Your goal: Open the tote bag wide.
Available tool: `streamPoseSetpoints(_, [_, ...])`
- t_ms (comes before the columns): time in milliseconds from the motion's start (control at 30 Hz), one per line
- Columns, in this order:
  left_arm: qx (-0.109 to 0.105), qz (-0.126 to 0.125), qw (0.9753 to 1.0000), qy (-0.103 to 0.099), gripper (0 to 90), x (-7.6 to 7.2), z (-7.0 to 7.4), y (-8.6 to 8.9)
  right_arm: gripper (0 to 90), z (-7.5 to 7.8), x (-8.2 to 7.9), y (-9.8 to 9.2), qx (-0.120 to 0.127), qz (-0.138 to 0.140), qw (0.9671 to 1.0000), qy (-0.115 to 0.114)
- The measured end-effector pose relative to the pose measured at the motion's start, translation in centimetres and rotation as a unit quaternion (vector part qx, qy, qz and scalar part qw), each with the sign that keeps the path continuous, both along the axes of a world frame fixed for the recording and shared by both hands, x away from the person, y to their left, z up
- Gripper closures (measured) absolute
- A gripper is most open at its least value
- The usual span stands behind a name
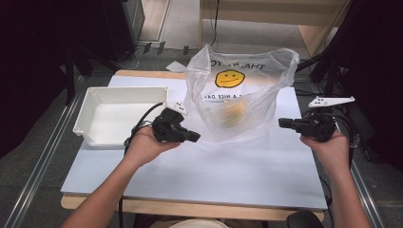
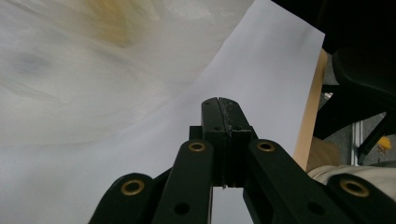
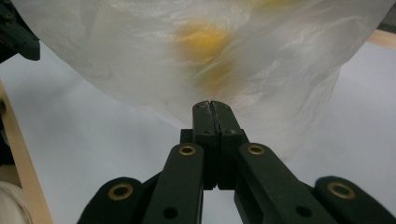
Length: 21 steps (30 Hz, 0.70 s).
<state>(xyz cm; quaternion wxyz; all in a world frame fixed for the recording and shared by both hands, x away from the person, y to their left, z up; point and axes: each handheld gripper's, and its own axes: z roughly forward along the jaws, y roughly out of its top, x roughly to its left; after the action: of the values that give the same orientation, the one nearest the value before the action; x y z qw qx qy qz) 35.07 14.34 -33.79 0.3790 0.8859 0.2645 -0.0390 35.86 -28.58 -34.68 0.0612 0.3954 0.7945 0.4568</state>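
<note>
A clear plastic bag (image 1: pixel 237 95) printed with a yellow smiley face stands open in the middle of the white table top (image 1: pixel 214 171). Something yellow (image 1: pixel 236 113) lies inside it, blurred through the film (image 3: pixel 201 39). My left gripper (image 1: pixel 196 137) sits just left of the bag's base, jaws pressed together with nothing between them (image 2: pixel 218 103). My right gripper (image 1: pixel 281 123) is at the bag's right side, its tips (image 3: pixel 210 106) close to the film, jaws also together and empty. The bag's wall (image 2: pixel 70 70) looms close in the left gripper view.
A white rectangular bin (image 1: pixel 116 114), empty, stands at the left of the table. The table's wooden edge (image 1: pixel 190 209) runs along the front. Metal rails flank the table, and dark equipment (image 1: pixel 361 47) stands at the right.
</note>
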Motion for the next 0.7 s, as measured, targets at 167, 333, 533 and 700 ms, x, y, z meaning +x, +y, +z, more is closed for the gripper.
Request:
streamPoseSetpoints(167, [-0.005,0.005,1.0,0.002,90.0,0.2,0.8,0.0,90.0,0.8,0.1,0.0,-0.004,0.011,0.9999,-0.007])
streamPoseSetpoints(333, [-0.007,0.002,1.0,-0.003,90.0,0.4,1.7,0.1,90.0,1.7,0.3,0.2,-0.014,0.013,0.9997,-0.012])
streamPoseSetpoints(533, [-0.012,0.004,0.9999,-0.008,90.0,0.6,3.1,0.1,90.0,2.7,0.5,0.1,-0.007,0.016,0.9997,-0.017])
streamPoseSetpoints(700, [-0.008,0.009,0.9998,-0.013,89.9,1.2,4.2,0.3,90.0,3.3,0.8,0.1,-0.01,0.014,0.9997,-0.019])
